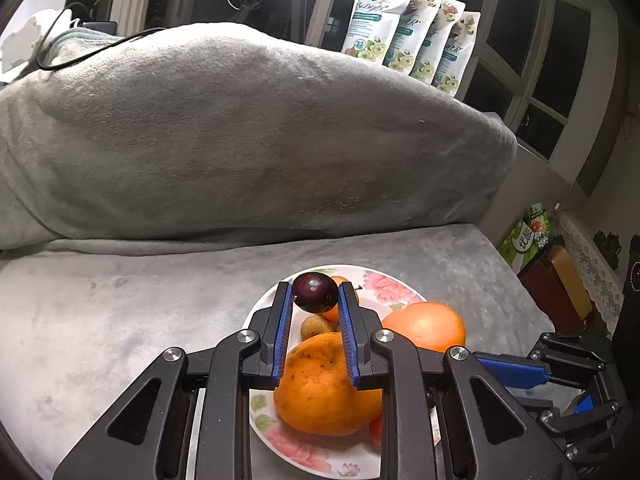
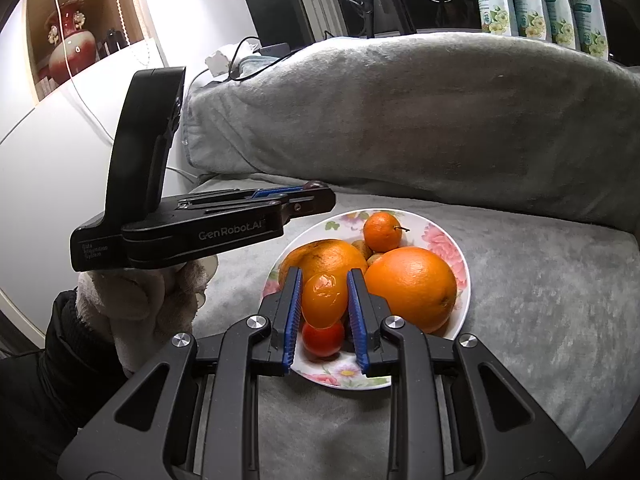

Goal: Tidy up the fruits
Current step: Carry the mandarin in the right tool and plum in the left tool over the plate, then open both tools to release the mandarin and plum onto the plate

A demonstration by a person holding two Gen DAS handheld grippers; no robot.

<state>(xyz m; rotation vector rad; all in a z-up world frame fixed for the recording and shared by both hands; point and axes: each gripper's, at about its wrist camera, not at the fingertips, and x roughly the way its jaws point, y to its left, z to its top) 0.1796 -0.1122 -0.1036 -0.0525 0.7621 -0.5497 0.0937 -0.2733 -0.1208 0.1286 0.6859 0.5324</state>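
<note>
Above the floral plate [image 2: 460, 264] that sits on a grey plush-covered sofa seat [image 1: 120, 320], both tongs are carrying fruit. The left tongs [image 1: 315, 294] are clamped on a dark purple plum-like fruit [image 1: 315, 292], held between the tips of the blue ribbed pads [image 1: 282, 320] at its widest part. It looks small, light and smooth-skinned, so it could slip or roll out if the squeeze eases; a hold across the middle, as here, seems the safest. Too hard a squeeze would likely bruise it.

The right tongs [image 2: 324, 300] are clamped on a small glossy orange fruit [image 2: 324, 300], oval, perhaps a kumquat or an orange tomato; I cannot tell which. Its shiny skin suggests it is slick and fairly soft, so a gentle grip on its flanks suits it.

On the plate lie a large orange [image 2: 412, 286], a bigger blotchy orange citrus [image 2: 326, 256], a small mandarin [image 2: 382, 232] with its stem on, a small red fruit [image 2: 322, 338] just under the right tongs, and one or two brownish kiwi-like fruits [image 2: 374, 258] wedged between the others. The two big citrus look heavy and firm, and wide for these pads; they would need a hold across the middle. The plate itself looks ceramic and breakable, and the soft seat under it gives little firm support, so fruit should be set down, not dropped.
</note>
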